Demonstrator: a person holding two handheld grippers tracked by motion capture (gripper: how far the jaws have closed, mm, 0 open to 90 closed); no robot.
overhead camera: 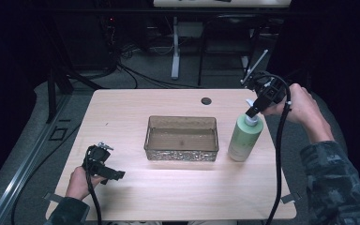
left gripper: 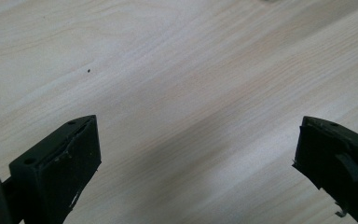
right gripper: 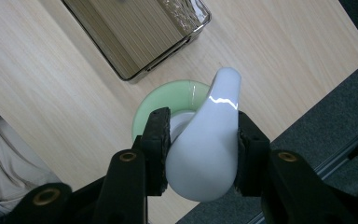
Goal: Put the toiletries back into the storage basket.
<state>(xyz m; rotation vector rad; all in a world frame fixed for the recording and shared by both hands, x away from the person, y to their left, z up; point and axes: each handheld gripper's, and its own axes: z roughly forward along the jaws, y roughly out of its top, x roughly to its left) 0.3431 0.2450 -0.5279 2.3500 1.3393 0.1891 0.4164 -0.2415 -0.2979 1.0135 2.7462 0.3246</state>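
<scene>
Just to the right of the clear tray (overhead camera: pixel 181 138), the green pump bottle (overhead camera: pixel 244 139) stood upright on the table (overhead camera: pixel 131 192), its long axis running straight up into your right gripper (overhead camera: pixel 252 111). You had that gripper's fingers (right gripper: pixel 157 149) clamped on the white pump head (right gripper: pixel 209 154), one pad on each flank, with the spout pointing away from you past the fingertips and the green shoulder of the bottle showing directly beneath. So the bottle lay straight below your grip, beside the tray's right-hand short wall and apart from it, and the tray's open basin sat a short way to the bottle's left. Your left gripper (overhead camera: pixel 104 169) rested well off on the tray's far side, near the front left of it, its fingers (left gripper: pixel 65 163) spread wide over bare wood with nothing between them. Your right hand was by far the nearer, and any lift would likely have to go straight up along that axis to keep the bottle from swinging.
</scene>
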